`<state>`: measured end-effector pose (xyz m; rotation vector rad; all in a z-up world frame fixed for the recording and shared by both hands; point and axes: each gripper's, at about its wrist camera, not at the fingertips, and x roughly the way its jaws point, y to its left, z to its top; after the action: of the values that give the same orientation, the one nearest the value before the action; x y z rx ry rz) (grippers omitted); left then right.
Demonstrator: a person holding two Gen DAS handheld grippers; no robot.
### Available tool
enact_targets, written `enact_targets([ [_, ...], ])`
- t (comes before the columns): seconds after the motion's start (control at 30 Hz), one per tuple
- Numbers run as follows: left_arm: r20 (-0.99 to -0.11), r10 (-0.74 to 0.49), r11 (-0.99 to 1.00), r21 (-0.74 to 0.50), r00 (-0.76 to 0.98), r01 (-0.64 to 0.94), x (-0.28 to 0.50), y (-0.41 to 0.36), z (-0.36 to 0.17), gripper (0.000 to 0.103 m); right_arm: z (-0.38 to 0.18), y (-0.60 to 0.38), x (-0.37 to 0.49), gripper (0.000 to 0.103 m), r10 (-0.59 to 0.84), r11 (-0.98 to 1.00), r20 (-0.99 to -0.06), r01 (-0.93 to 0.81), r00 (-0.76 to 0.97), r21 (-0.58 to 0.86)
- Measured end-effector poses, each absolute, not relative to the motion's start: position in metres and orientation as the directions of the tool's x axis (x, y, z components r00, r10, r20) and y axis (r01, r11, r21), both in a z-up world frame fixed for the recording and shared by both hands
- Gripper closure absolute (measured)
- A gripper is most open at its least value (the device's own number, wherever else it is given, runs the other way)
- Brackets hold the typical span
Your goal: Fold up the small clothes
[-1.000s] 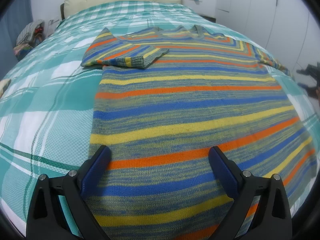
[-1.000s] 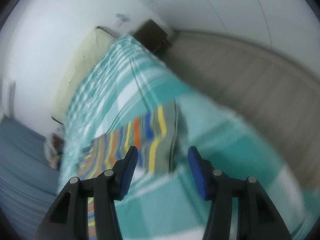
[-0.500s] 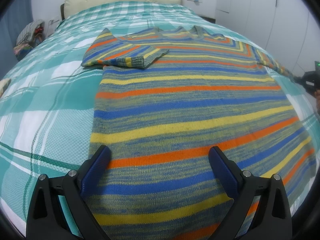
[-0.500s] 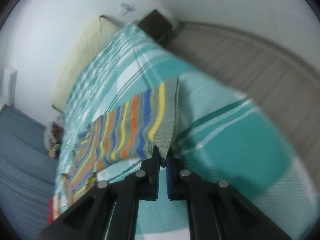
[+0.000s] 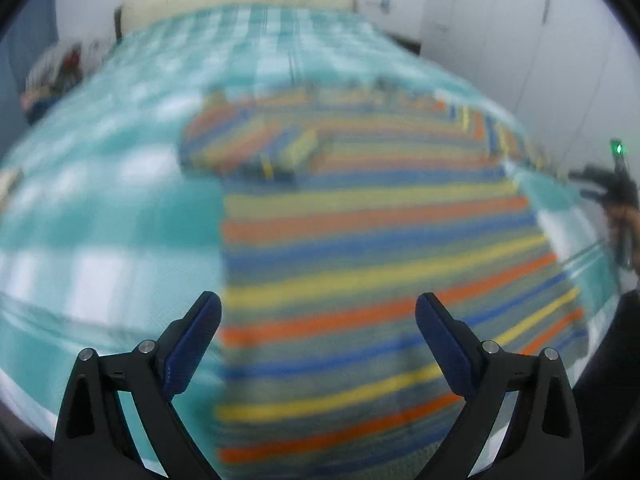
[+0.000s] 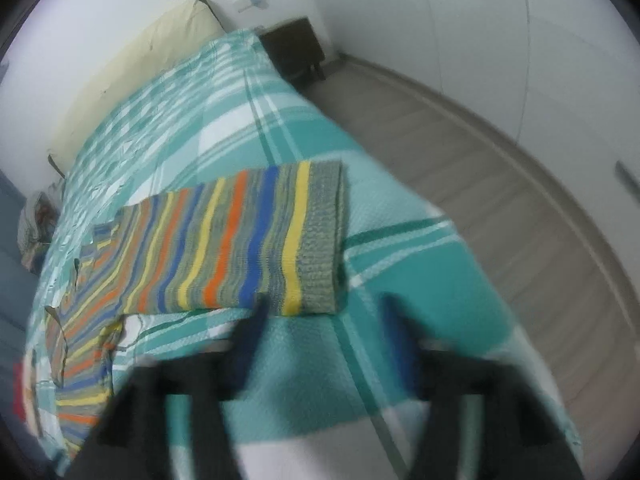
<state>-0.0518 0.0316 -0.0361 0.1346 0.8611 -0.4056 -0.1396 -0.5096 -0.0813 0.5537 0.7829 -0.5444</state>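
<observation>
Bed [image 5: 120, 216] takes most of both views: woven teal-and-white plaid cover, slightly textured weave, domed by the lens. Cream padded headboard [image 6: 132, 64] at its far end, flat and rectangular. Dark wooden nightstand [image 6: 296, 50] just beside the bed's head corner, on grey wood-look plank floor [image 6: 500, 216]. White wardrobe doors [image 5: 520, 40] past the bed's right edge.

Striped knit sweater [image 5: 360, 260] lies flat, front down the middle of the bed: horizontal bands of orange, yellow, blue and mottled grey-green, fine rib-knit texture. One sleeve [image 5: 256, 148] is folded in across the chest, on the sweater's left as the left wrist camera sees it. The other sleeve [image 6: 248, 240] is stretched straight out toward the bed's right edge, its ribbed grey-green cuff [image 6: 320, 240] square-ended and lying flat on the cover.

Pile of clothes [image 5: 52, 76] off the bed's far left corner, too blurred to detail.

Left gripper [image 5: 318, 340]: black frame, blue pads, tongs spread wide above the sweater's hem area, nothing between them; view is motion-blurred.

Right gripper [image 6: 324, 344]: blurred, tongs spread and have just been opening, sitting just short of the cuff, with only bed cover between them. Cuff not pinched.
</observation>
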Motion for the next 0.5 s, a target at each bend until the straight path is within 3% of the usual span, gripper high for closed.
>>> enact_targets([
  [0.13, -0.695, -0.256, 0.895, 0.093, 0.672, 0.437, -0.009, 0.021, 0.011, 0.002, -0.053, -0.479, -0.155, 0.033, -0.374, 0.765, -0.723, 0.633, 0.581, 0.113],
  [0.27, -0.774, -0.246, 0.792, 0.186, 0.583, 0.581, 0.048, -0.023, -0.025, 0.005, -0.034, -0.420, -0.148, 0.033, -0.279, 0.861, -0.656, 0.485, 0.702, 0.153],
  [0.33, -0.819, -0.209, 0.740, 0.224, 0.534, 0.634, 0.072, -0.042, -0.059, 0.023, -0.033, -0.390, -0.141, 0.033, -0.199, 0.905, -0.627, 0.386, 0.753, 0.177],
  [0.37, -0.839, -0.183, 0.721, 0.239, 0.512, 0.651, 0.081, -0.048, -0.073, 0.027, -0.035, -0.372, -0.135, 0.033, -0.165, 0.928, -0.618, 0.334, 0.769, 0.167],
  [0.5, -0.874, -0.155, 0.701, 0.230, 0.460, 0.675, 0.100, -0.050, -0.104, 0.031, -0.051, -0.339, -0.122, 0.033, -0.127, 0.965, -0.638, 0.244, 0.759, 0.098],
])
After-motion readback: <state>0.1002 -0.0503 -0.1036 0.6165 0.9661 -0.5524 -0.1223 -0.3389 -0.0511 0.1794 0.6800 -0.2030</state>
